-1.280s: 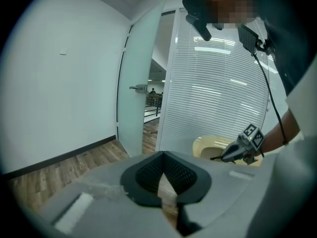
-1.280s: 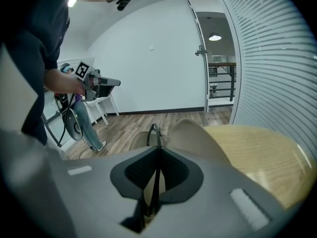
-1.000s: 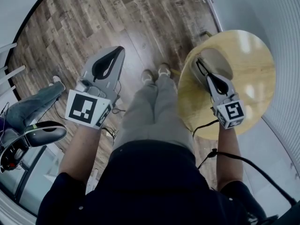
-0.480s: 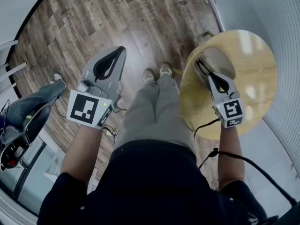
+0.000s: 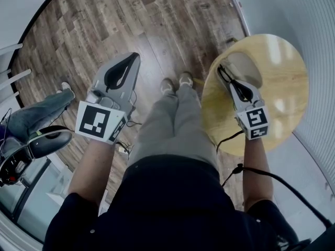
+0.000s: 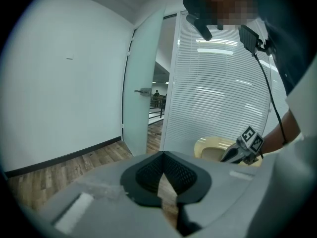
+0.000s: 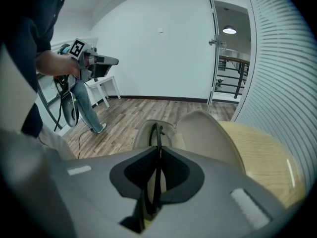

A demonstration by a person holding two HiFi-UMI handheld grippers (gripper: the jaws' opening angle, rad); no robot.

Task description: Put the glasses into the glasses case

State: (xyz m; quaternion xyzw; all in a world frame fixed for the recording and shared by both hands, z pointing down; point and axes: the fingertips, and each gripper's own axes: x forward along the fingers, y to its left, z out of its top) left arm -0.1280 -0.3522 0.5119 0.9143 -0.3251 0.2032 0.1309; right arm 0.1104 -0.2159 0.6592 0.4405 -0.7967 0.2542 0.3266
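Observation:
An open beige glasses case (image 5: 247,66) lies at the near-left edge of a round wooden table (image 5: 285,95). My right gripper (image 5: 232,84) points down over it. Its jaws are opening, with the thin black glasses (image 5: 225,75) still pinched between the pads. In the right gripper view the glasses (image 7: 156,132) stand on edge, reaching from the right gripper (image 7: 158,151) into the case (image 7: 205,133). My left gripper (image 5: 133,57) hangs over the wooden floor, well left of the table, shut and empty. In its own view the left gripper (image 6: 162,154) has its pads meeting at the tip.
My legs and shoes (image 5: 174,81) stand between the two grippers. A second person's leg (image 5: 36,116) and a black padded object (image 5: 48,143) are at the left. A slatted blind wall (image 5: 314,30) runs behind the table. A black cable (image 5: 272,179) hangs from my right arm.
My right gripper has rolled a little over the case with the glasses still in it. The left gripper has stayed put. The black object at the left edge has shifted about.

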